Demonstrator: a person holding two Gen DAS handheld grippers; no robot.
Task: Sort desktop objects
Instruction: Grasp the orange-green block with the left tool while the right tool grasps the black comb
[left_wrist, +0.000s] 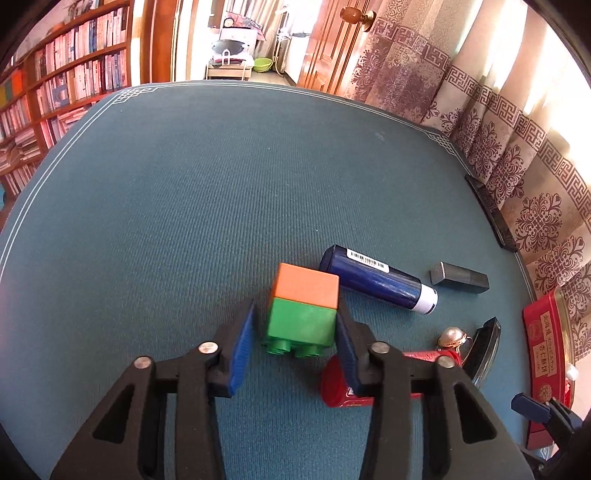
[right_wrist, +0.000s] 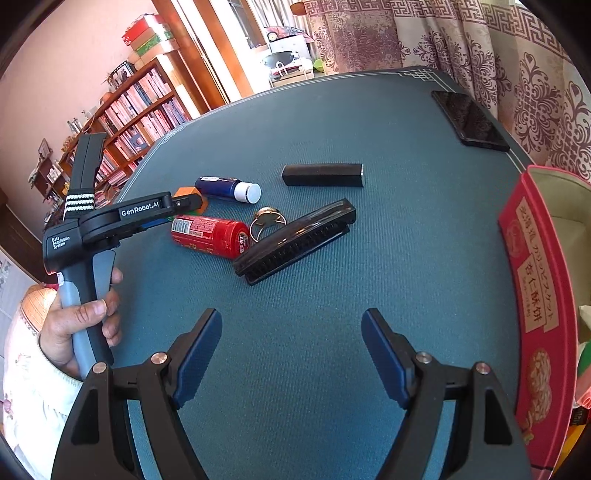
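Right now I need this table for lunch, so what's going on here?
A person is sorting desk clutter with two handheld grippers. The left gripper straddles the green-and-orange block; its right pad touches the block, the left pad hasn't. The right gripper hovers open above the mat. The red can, blue tube and brush lie unsorted beside the red tin.

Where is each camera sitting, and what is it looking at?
Left wrist view: sits on the left gripper, looking down its blue fingers at the orange-and-green block between them.
Right wrist view: sits on the right gripper, open over bare table; the person's left hand shows holding the other gripper.
Both views share the block, blue tube, red can, black bar and red box.
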